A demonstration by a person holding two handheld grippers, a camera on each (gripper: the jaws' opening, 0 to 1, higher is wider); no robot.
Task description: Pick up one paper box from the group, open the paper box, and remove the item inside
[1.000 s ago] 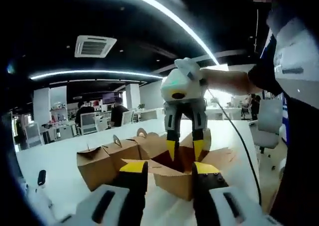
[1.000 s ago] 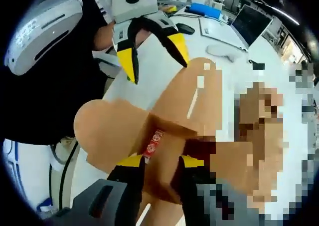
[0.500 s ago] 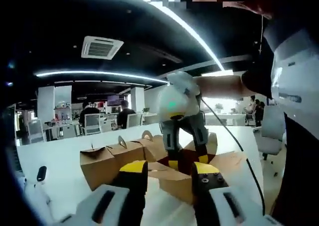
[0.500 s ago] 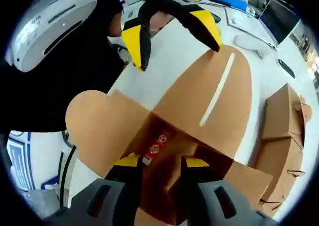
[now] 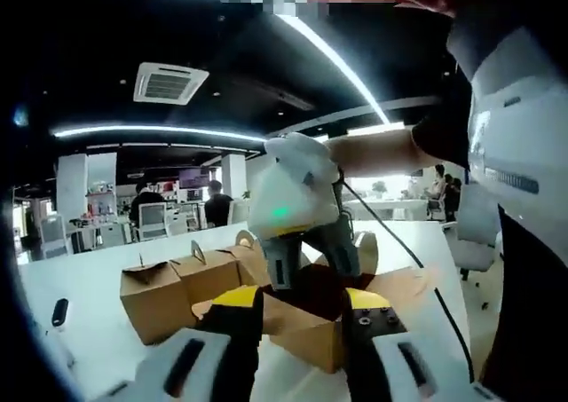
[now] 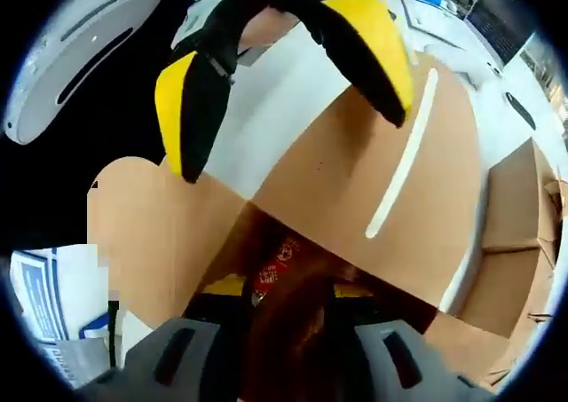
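Left gripper view: left gripper (image 5: 302, 306) spread wide beside opened paper box (image 5: 306, 324) on white table (image 5: 98, 309); right gripper (image 5: 311, 269) plunged inside. Right gripper view: tips buried among flaps near red-labelled item (image 6: 275, 262), spread impossible to tell; removal step, needing firm clamp, clean lift.

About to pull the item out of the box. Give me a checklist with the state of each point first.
1. Box flaps spread open: ok.
2. Right claw down inside the box: ok, its tips are below the flaps in the left gripper view.
3. Item, the red-printed piece inside, in view: ok.
4. Right claw closed on the item: cannot tell, tips hidden.
5. Left claw open and clear of the box mouth: ok, it hovers over the far flap.
6. Other boxes out of the way: ok, beside the open one.
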